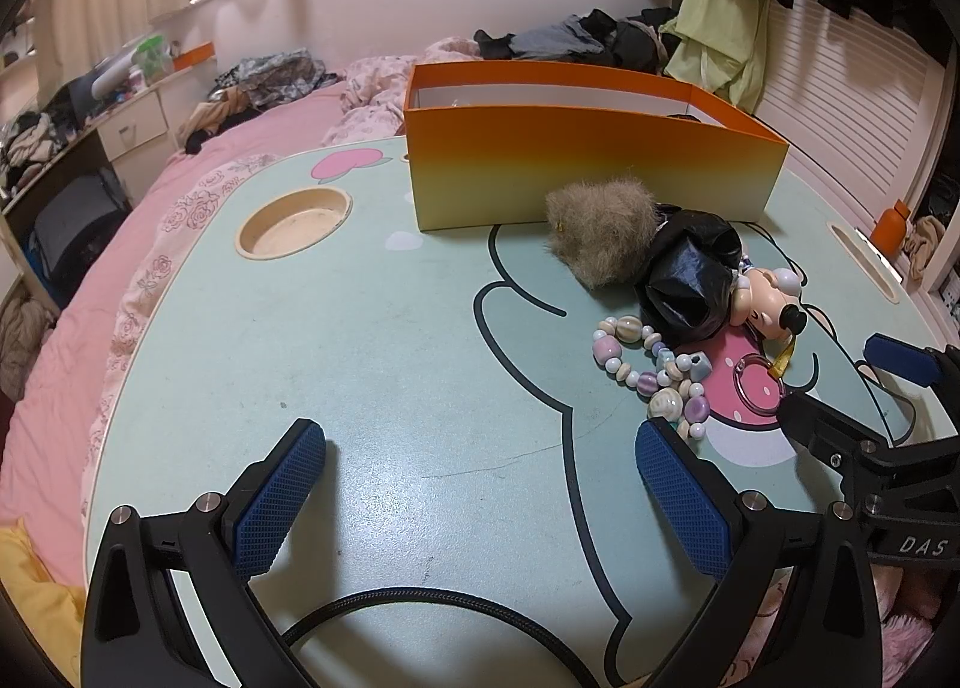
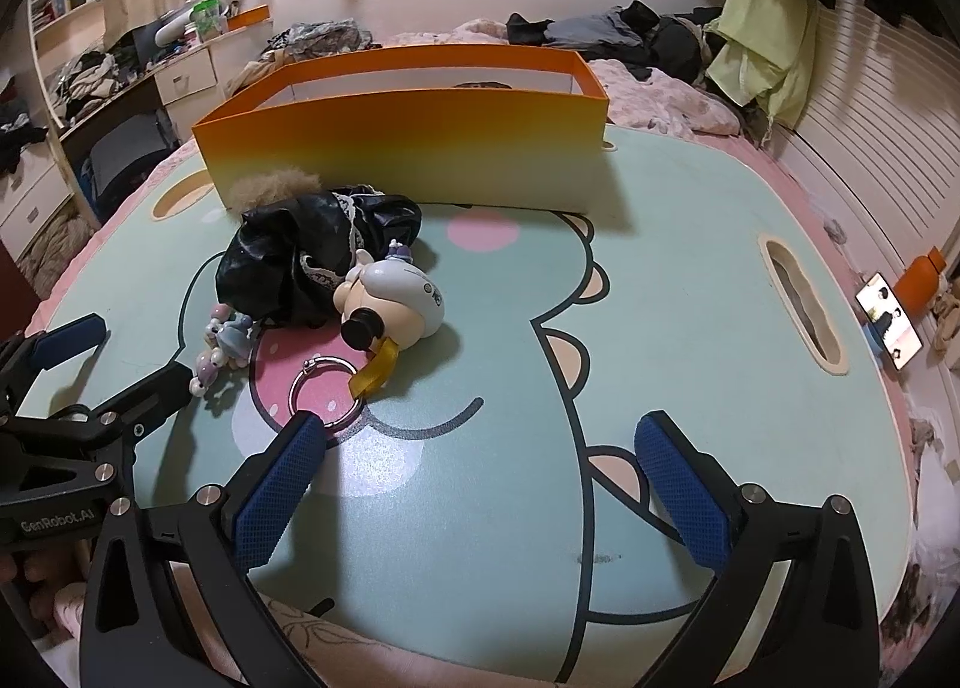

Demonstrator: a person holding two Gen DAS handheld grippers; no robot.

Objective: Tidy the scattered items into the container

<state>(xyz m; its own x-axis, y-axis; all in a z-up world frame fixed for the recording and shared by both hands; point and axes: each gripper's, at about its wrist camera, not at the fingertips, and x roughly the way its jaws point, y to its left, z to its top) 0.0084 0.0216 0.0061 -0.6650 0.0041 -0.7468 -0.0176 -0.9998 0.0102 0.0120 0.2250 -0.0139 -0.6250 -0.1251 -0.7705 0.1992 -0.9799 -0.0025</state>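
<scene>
Nearest the left wrist camera, the left gripper (image 1: 480,484) hangs over bare pale-green table (image 1: 372,340), its blue-padded fingers (image 1: 279,502) spread wide with nothing between them. The right gripper (image 2: 480,484) is likewise spread wide and empty above the cartoon print — its left pad (image 2: 279,484) sits just beside the key ring (image 2: 327,391) without holding it.

Just beyond the grippers the scattered items lie clustered together. A bead bracelet (image 1: 648,364) of pastel beads lies closest, near the left gripper's right pad. The key ring joins by a yellow strap (image 2: 377,373) to a figurine (image 2: 390,298) lying on its side. Touching the figurine is a crumpled black cloth (image 2: 306,262) with lace trim, and behind that a tuft of grey-brown fur (image 1: 600,235), which rests against the front wall of the container.

The orange box (image 1: 576,160) stands upright at the far side of the table, open-topped — something dark shows just above its rim, too hidden to identify.
</scene>
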